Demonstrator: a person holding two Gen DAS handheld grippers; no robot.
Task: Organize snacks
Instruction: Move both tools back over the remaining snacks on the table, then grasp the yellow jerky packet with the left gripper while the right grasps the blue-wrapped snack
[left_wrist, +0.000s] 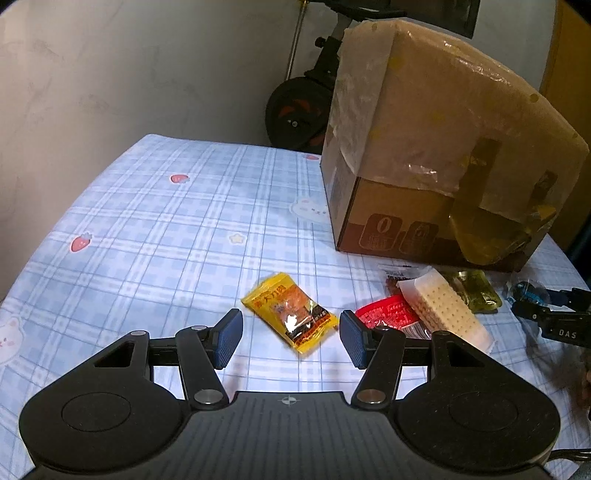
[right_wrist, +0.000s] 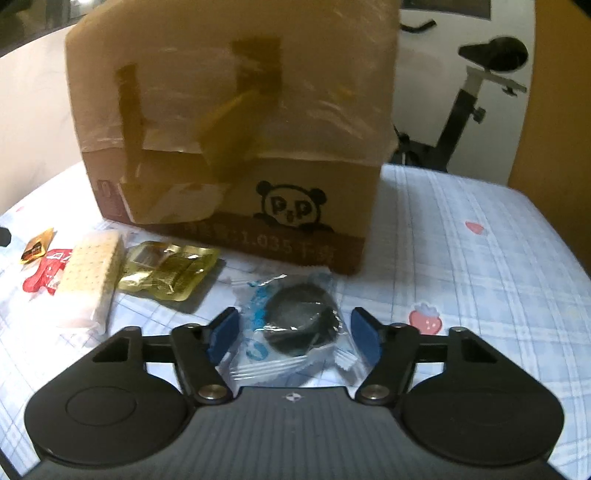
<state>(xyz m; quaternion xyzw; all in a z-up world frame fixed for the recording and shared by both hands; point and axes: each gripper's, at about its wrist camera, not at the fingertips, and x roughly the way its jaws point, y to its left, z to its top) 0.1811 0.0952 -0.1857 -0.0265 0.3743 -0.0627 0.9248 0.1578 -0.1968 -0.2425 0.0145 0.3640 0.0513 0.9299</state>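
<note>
A: What lies under the left gripper (left_wrist: 291, 334)?

B: A yellow packet (left_wrist: 291, 313), glossy foil, crinkled, lying flat and slanted on the cloth (left_wrist: 147, 229). The jaws stand wide, one ribbed blue pad on each side of it, neither touching.

A: And the cloth?

B: Soft, blue plaid, printed with strawberries and bears. It runs bare to the left and back as far as the wall, so there is much open room that way.

A: To the right of the packet?

B: A crowded patch. A red packet (left_wrist: 388, 314) sits just beside the right pad, and a pale cracker pack (left_wrist: 443, 310), a long dotted block in clear wrap, lies over its edge. Behind it is a gold-green pouch (left_wrist: 476, 291), shiny and see-through.

A: The box (left_wrist: 424, 147)?

B: Brown cardboard, tall, its upper part under wrinkled clear plastic with dark tape strips. It stands behind the snacks, near them; whether the pouch touches it I cannot tell.

A: Now the right gripper (right_wrist: 291, 338).

B: Jaws wide too. Between the pads lies a cookie pack (right_wrist: 291, 328): clear film with blue print and crimped, saw-toothed ends, and dark round cookies inside. Its left side looks to brush the left pad; blur hides the contact.

A: Room on that side?

B: Bare cloth to the right, out to the table's far edge. To the left lie the pouch, the cracker pack and the red packet, close together. The box front, printed with a panda, stands just behind the cookie pack.
</note>
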